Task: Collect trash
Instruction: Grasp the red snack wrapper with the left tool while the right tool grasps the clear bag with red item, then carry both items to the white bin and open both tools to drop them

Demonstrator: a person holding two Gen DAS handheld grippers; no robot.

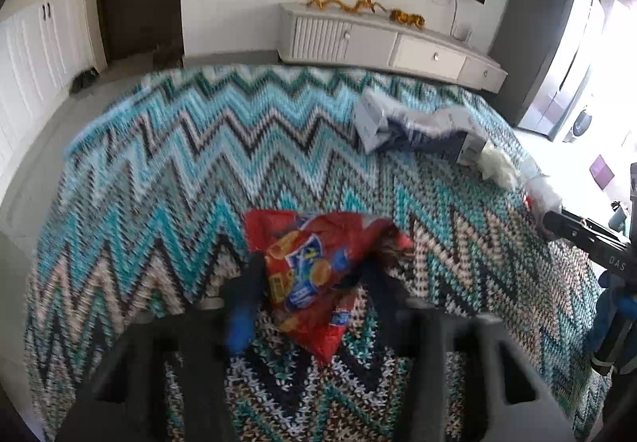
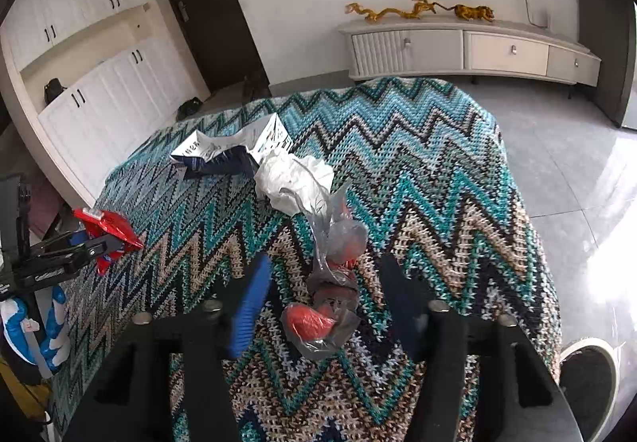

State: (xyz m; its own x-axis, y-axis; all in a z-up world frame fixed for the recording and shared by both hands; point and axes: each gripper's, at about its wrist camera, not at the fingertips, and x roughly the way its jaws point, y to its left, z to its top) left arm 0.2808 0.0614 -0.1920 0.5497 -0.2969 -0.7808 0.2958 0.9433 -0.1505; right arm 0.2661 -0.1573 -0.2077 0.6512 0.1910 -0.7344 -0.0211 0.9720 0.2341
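A red snack wrapper (image 1: 314, 275) sits between the fingers of my left gripper (image 1: 310, 275), which is shut on it just above the zigzag blanket (image 1: 179, 171); it also shows in the right wrist view (image 2: 109, 229). My right gripper (image 2: 324, 279) is open around a clear plastic bag with red bits (image 2: 332, 283) lying on the blanket (image 2: 438, 183). A crumpled white tissue (image 2: 292, 175) and a white-and-navy paper package (image 2: 227, 149) lie beyond it; the package also shows in the left wrist view (image 1: 414, 125).
The blanket covers a table whose far and right edges drop to a tiled floor (image 2: 577, 163). A white TV cabinet (image 2: 469, 48) with golden figurines stands by the wall. White cupboards (image 2: 99, 96) are at left. A shoe (image 2: 589, 374) is at lower right.
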